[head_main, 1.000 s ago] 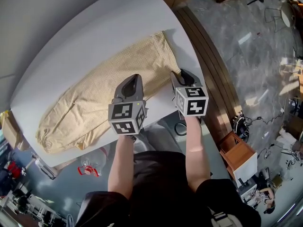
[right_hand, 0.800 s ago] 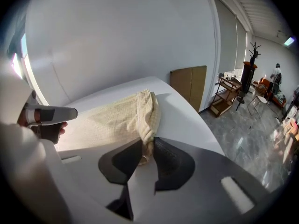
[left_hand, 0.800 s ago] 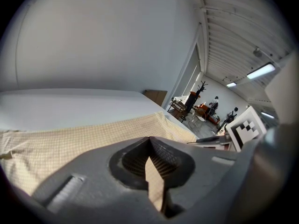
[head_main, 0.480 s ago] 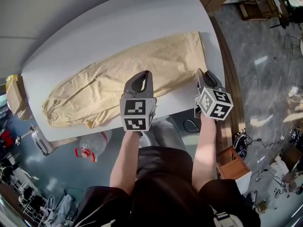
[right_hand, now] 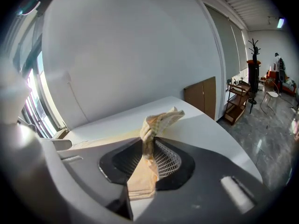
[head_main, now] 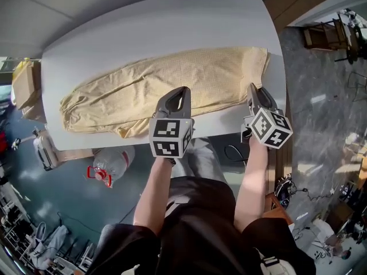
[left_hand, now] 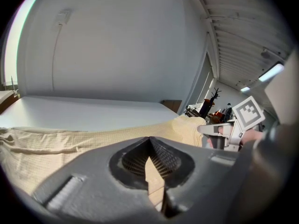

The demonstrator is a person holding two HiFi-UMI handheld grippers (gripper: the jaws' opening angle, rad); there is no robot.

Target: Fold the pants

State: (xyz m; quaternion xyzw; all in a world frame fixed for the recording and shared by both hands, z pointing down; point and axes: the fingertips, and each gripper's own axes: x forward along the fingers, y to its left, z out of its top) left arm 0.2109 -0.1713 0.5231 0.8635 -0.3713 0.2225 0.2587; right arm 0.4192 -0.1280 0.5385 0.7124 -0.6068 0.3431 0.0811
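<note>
Since a second ago the view has swung, so the white counter (head_main: pixel 172 27) now lies more across the head view. Both grippers are still at the near edge of the pants (head_main: pixel 166 82). The right fingers have just been closing, with cloth between them.

At the far left, a brown cardboard box (head_main: pixel 26 83) stands beside the end of the counter. Below it, a clear plastic bottle (head_main: pixel 112 160) with a red handle lies on the grey floor. The beige pants are spread lengthwise on the counter, the leg ends to the left and the wide end to the right, with many wrinkles in the left half.

The left gripper (head_main: pixel 182 91) is on the near edge of the pants, about the middle of their length. In the left gripper view its fingers (left_hand: pixel 134 160) meet at the tips, clenched on a strip of beige cloth that shows in the gap behind them.

The right gripper (head_main: pixel 253 89) is at the near right corner of the pants. In the right gripper view its fingers (right_hand: pixel 167 162) are clenched on this corner: the cloth stands up bunched above the tips, lifted off the counter.
</note>
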